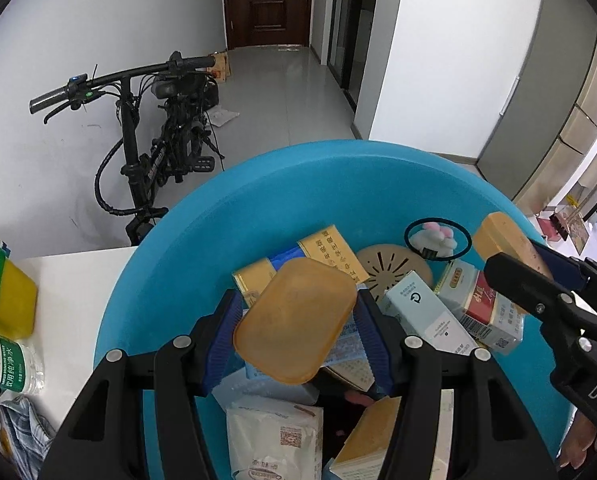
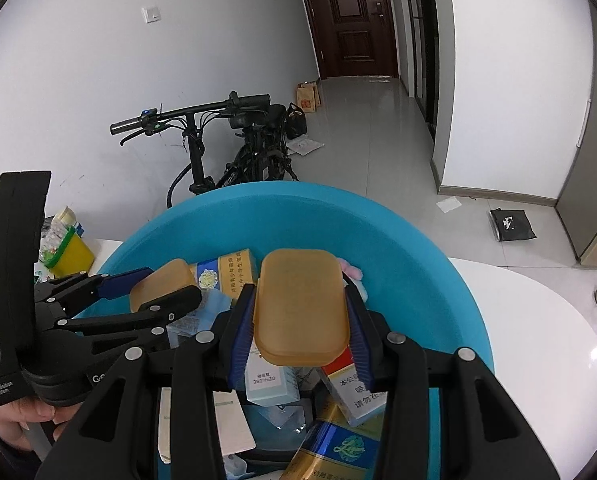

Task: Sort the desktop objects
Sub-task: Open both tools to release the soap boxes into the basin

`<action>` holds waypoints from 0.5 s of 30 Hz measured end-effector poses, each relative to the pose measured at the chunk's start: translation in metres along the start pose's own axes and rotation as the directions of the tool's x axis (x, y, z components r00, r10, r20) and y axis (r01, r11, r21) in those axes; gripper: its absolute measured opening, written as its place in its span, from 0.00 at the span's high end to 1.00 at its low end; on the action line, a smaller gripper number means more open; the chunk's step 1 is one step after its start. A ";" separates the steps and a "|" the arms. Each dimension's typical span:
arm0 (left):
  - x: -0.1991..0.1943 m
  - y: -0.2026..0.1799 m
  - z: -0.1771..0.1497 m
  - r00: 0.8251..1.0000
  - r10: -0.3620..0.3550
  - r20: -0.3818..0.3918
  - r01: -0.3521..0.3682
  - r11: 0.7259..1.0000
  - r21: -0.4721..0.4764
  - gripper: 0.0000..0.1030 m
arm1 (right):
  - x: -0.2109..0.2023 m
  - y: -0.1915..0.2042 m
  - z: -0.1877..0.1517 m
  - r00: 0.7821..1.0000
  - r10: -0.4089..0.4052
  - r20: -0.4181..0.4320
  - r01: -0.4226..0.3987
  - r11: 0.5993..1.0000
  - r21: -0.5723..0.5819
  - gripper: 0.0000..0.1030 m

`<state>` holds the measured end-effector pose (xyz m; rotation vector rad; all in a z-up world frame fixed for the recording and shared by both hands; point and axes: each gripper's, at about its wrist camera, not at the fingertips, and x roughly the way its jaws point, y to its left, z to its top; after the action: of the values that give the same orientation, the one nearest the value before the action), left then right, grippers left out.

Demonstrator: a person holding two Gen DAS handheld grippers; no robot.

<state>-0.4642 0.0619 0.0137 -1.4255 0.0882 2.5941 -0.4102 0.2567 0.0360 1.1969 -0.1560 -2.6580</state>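
Your left gripper (image 1: 294,320) and right gripper (image 2: 300,306) each clench an amber soap-box half (image 1: 296,322), long axis toward twelve o'clock, above the cluttered blue basin (image 1: 202,216), right one at two o'clock.

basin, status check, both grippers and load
Left gripper shut on lid. Right gripper shut on case. Both over cluttered basin.

Matt blue plastic basin (image 1: 186,248), translucent amber plastic lid (image 1: 294,320)
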 end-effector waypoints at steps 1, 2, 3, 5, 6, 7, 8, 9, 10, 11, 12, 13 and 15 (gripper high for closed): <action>-0.001 0.000 0.000 1.000 0.000 -0.001 0.000 1.000 0.001 0.42 | -0.001 -0.001 0.000 1.000 0.001 0.001 -0.001 1.000 -0.002 0.60; -0.002 0.000 0.000 1.000 0.001 -0.001 -0.001 1.000 -0.001 0.41 | -0.001 0.000 0.001 1.000 0.001 0.003 -0.001 1.000 -0.003 0.60; -0.004 0.000 0.000 1.000 -0.001 0.000 0.001 1.000 -0.009 0.39 | -0.002 -0.001 0.002 1.000 0.001 0.005 -0.001 1.000 -0.005 0.60; -0.009 0.000 0.000 1.000 0.001 0.013 -0.001 1.000 -0.019 0.29 | -0.002 -0.001 0.003 1.000 0.001 0.006 -0.001 1.000 -0.009 0.60; -0.013 0.000 0.001 1.000 0.011 0.028 -0.010 1.000 -0.018 0.28 | -0.002 -0.001 0.002 1.000 0.000 0.005 0.001 1.000 -0.011 0.60; -0.018 0.001 0.001 0.998 0.030 0.054 -0.029 0.999 -0.018 0.27 | -0.002 0.000 0.004 1.000 -0.004 0.005 0.004 1.000 -0.013 0.60; -0.022 0.002 0.002 0.996 0.048 0.073 -0.047 0.999 -0.022 0.26 | -0.001 0.001 0.005 1.000 -0.007 0.006 0.007 1.000 -0.014 0.60; -0.026 0.003 0.002 0.995 0.058 0.086 -0.056 0.998 -0.025 0.20 | -0.001 0.001 0.005 1.000 -0.008 0.006 0.008 1.000 -0.014 0.60; -0.031 0.005 0.003 0.993 0.059 0.103 -0.056 0.998 -0.030 0.17 | -0.001 0.000 0.005 1.000 -0.006 0.005 0.006 1.000 -0.013 0.60; -0.034 0.008 0.004 0.992 0.054 0.116 -0.051 0.998 -0.036 0.16 | -0.001 0.000 0.005 1.000 -0.008 0.005 0.008 1.000 -0.013 0.60; -0.039 0.012 0.006 0.990 0.052 0.134 -0.045 0.998 -0.052 0.16 | -0.001 0.000 0.005 1.000 -0.008 0.005 0.008 1.000 -0.013 0.60; -0.042 0.016 0.007 0.988 0.053 0.145 -0.044 0.997 -0.069 0.16 | 0.000 0.000 0.005 1.000 -0.007 0.003 0.007 1.000 -0.013 0.60; -0.051 0.023 0.008 0.983 0.048 0.176 -0.032 0.995 -0.095 0.16 | 0.002 0.001 0.005 1.000 -0.006 -0.003 0.006 1.000 -0.015 0.60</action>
<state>-0.4490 0.0335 0.0601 -1.2238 -0.0274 2.7786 -0.4148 0.2556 0.0381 1.1984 -0.1315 -2.6579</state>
